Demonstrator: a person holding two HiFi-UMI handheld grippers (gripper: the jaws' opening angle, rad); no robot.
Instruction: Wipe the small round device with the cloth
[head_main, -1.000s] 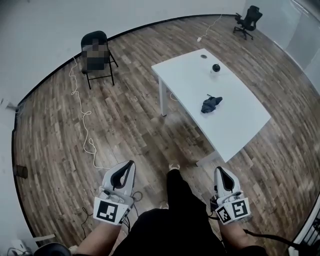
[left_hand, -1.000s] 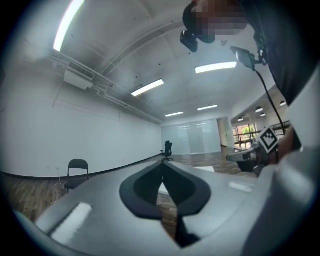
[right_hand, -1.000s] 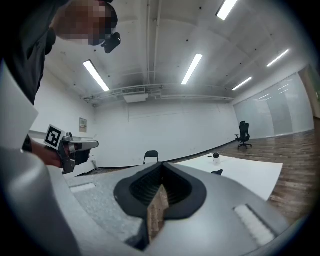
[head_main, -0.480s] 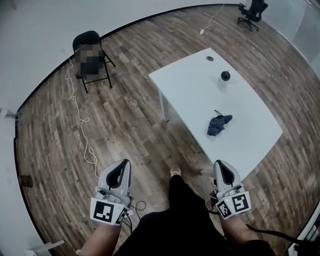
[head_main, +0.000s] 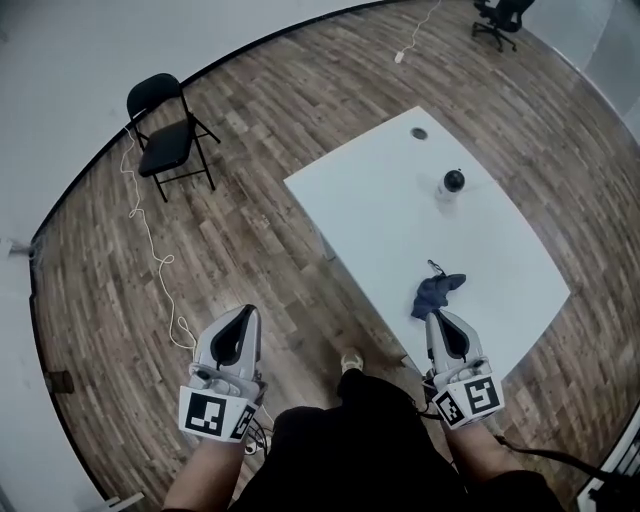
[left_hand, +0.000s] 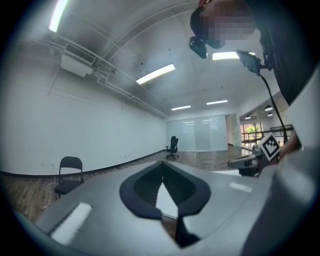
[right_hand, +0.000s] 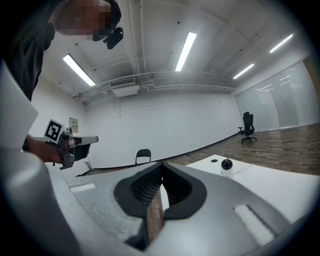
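Observation:
A small round black device (head_main: 452, 182) on a pale base stands on the white table (head_main: 380, 200) toward its far side; the right gripper view also shows the device (right_hand: 227, 166). A crumpled dark blue cloth (head_main: 436, 292) lies on the table near its front edge. My right gripper (head_main: 443, 322) is shut and empty, its tip just short of the cloth. Over the wooden floor, off the table's left, my left gripper (head_main: 242, 318) is shut with nothing in it. In each gripper view the jaws meet at the tip.
A black folding chair (head_main: 165, 130) stands at the far left by the wall, with a white cable (head_main: 150, 250) trailing over the floor. A small round grommet (head_main: 419, 133) marks the table's far end. An office chair (head_main: 500, 12) stands at the far right.
The person has walked toward the table: table, cloth and device now lie closer and lower in the head view. Both grippers stay shut, and the right one now reaches the table's near edge.

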